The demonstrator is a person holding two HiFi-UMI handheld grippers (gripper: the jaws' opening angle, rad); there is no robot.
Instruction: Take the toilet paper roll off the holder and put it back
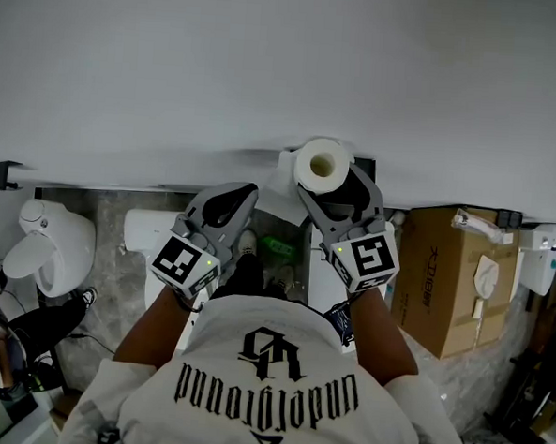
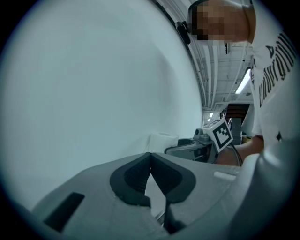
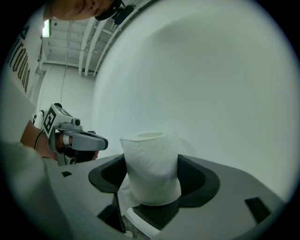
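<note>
White shirt (image 1: 258, 393) fills bottom of head view, covers floor beneath. Right gripper (image 1: 329, 180) jaws clamped on toilet paper roll (image 3: 151, 168), roll upright, close to white wall (image 1: 269, 66). Holder (image 1: 366, 163) mostly covered by roll and jaws, only dark edge shows; roll on or off it unclear. Left gripper (image 2: 150, 159) jaws pressed together, nothing between, just left of roll. Cardboard box (image 1: 449, 274) at right, toilet (image 1: 56, 245) far left, small green item (image 1: 278, 247) between arms unidentifiable

Plain white wall (image 1: 269, 56): far, full width.
White ceramic toilet (image 1: 56, 240): left, on grey mottled stone floor (image 1: 105, 281).
Brown cardboard box (image 1: 439, 282): right, near the wall.
Small black wall bracket (image 1: 1, 173): far left.
</note>
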